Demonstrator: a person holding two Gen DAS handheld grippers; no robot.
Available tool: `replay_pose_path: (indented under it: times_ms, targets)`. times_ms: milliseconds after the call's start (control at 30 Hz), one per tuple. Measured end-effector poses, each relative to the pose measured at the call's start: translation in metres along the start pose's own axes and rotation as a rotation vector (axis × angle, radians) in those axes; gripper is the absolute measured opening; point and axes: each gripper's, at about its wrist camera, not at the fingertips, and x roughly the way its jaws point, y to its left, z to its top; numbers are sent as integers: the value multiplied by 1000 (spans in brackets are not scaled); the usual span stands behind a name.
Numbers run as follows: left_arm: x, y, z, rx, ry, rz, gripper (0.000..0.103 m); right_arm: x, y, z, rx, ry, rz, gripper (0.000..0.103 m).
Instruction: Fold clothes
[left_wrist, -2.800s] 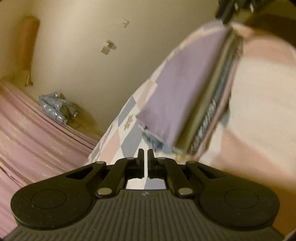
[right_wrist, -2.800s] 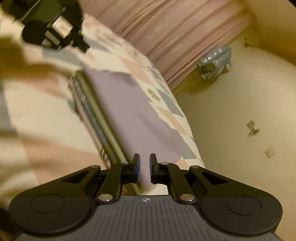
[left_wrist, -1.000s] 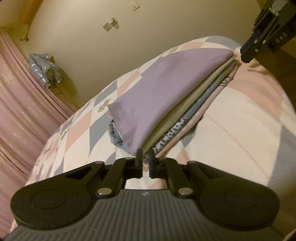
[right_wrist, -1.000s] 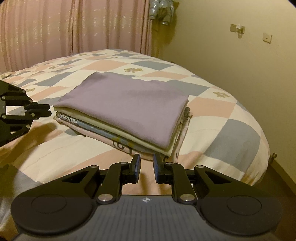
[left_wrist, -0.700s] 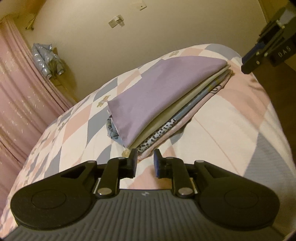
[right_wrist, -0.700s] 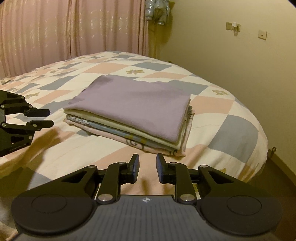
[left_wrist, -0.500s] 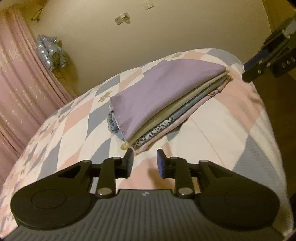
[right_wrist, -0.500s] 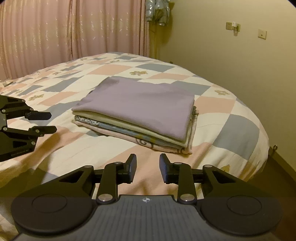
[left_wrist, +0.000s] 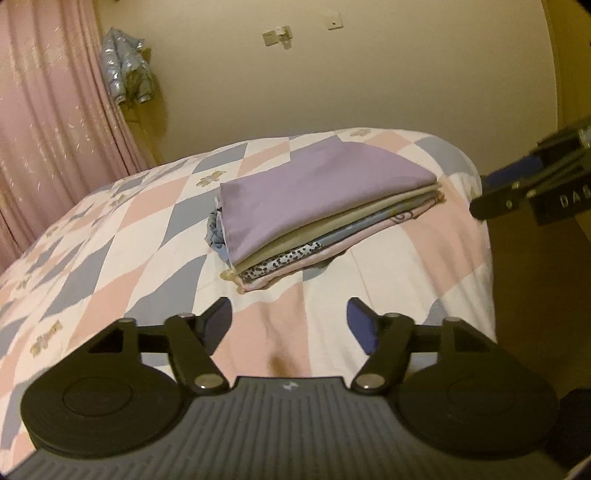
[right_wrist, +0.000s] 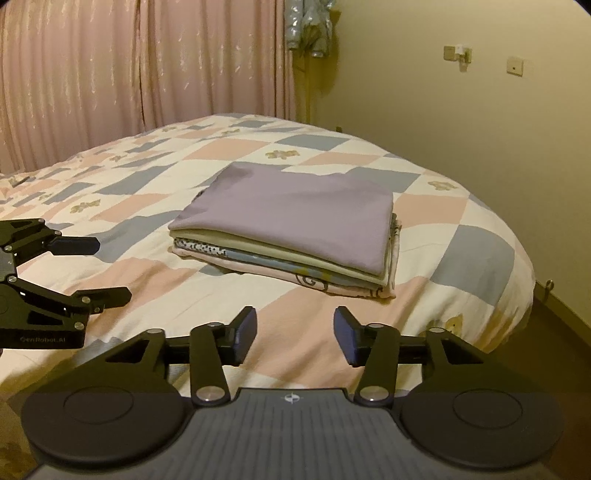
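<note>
A neat stack of folded clothes (left_wrist: 325, 206) (right_wrist: 291, 225) lies on the checkered bed, a lilac piece on top, cream, spotted, blue and pink layers under it. My left gripper (left_wrist: 290, 325) is open, held above the bedspread short of the stack's near corner, with nothing between its fingers. My right gripper (right_wrist: 295, 332) is open too and empty, back from the stack's long edge. In the right wrist view the left gripper (right_wrist: 107, 269) shows at the left with its jaws apart. In the left wrist view the right gripper's fingers (left_wrist: 517, 184) show at the right edge.
The bed (right_wrist: 480, 254) has a pink, white and blue checkered cover and drops off to dark floor (right_wrist: 561, 332) on the right. Pink curtains (right_wrist: 129, 81) hang behind it. A silvery jacket (left_wrist: 125, 70) hangs in the corner by the beige wall (right_wrist: 461, 103).
Both grippers went from shut to open and drew back from the stack, which rests on the bed. Both views levelled out from their earlier tilt.
</note>
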Motion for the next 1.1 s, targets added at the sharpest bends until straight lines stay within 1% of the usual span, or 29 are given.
replay_pose_path:
  times_ms: [33, 67, 100, 133, 167, 200, 267, 433, 700, 833, 1000, 1100]
  targets:
    - [-2, 0, 1, -13, -1, -1, 73, -2, 1, 0, 7, -4, -1, 58]
    - [-4, 1, 1, -28, -4, -1, 80, -5, 1, -1, 17, -10, -3, 65]
    - [-6, 1, 2, -42, -6, -1, 85, -8, 2, -1, 25, -17, -4, 68]
    - [-9, 1, 3, -56, -8, -1, 87, -10, 2, -2, 33, -23, -6, 74]
    - [-10, 1, 4, -69, -10, 0, 91, -13, 3, -2, 40, -28, -7, 79]
    - [-12, 2, 5, -82, -12, 0, 95, -15, 3, -2, 47, -34, -8, 80]
    - [-16, 2, 8, -109, -17, -1, 101, -20, 3, -3, 60, -42, -11, 90]
    - [-19, -1, 13, -125, -17, 4, 102, -28, 2, -5, 92, -51, -16, 99]
    - [-19, -9, 17, -136, -10, 24, 102, -37, -5, -9, 156, -51, -28, 101]
    - [-23, -8, 19, -166, -3, 38, 102, -40, -6, -9, 175, -51, -34, 101]
    - [-29, -8, 21, -191, -6, 29, 102, -45, -5, -10, 183, -54, -42, 101]
    - [-31, -10, 22, -189, -6, 25, 102, -48, -7, -10, 193, -59, -42, 101]
